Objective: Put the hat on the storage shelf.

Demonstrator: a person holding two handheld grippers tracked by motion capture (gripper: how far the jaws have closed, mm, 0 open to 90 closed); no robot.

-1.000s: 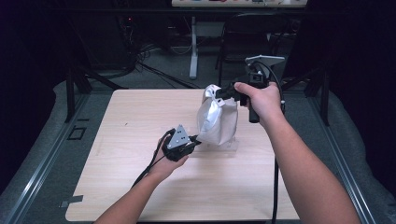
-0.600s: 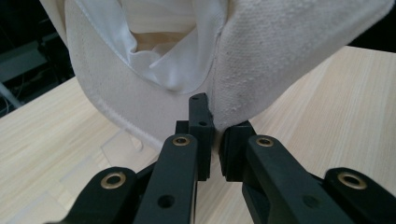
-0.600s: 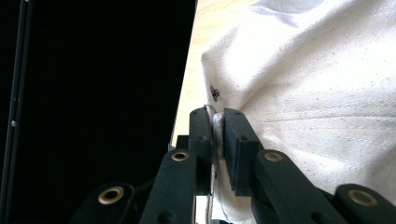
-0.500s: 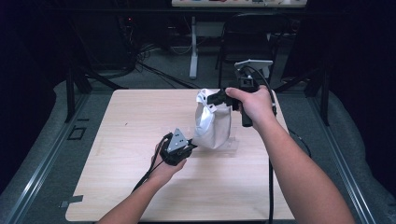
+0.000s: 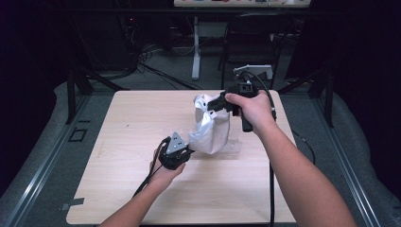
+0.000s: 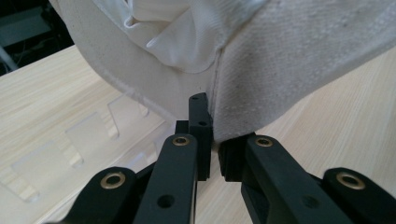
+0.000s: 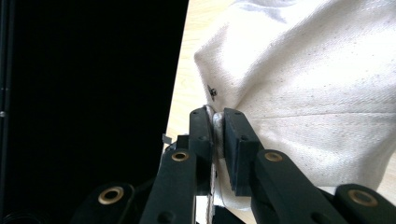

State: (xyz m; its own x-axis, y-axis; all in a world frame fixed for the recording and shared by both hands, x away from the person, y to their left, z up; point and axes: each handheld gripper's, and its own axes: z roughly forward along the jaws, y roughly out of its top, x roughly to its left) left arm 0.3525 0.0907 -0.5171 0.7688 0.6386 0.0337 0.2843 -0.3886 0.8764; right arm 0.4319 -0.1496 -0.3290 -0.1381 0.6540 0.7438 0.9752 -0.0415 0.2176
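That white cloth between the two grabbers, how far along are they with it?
Done: both have a hold. The left gripper is shut on the lower edge of the white cloth, and the right gripper is shut on its upper edge. In hand: the cloth hangs lifted between them, above the table. Left, probably: spreading or folding it and laying it down; nothing is flat yet.

worktop (image 5: 132, 189): pale wood | white cloth bag (image 5: 210, 130): held up off the worktop between both claws | left claw (image 5: 187, 150): at its lower edge, apparently gripping | right claw (image 5: 211, 106): pinching its top rim | clear plastic piece (image 5: 231, 147): flat beneath bag
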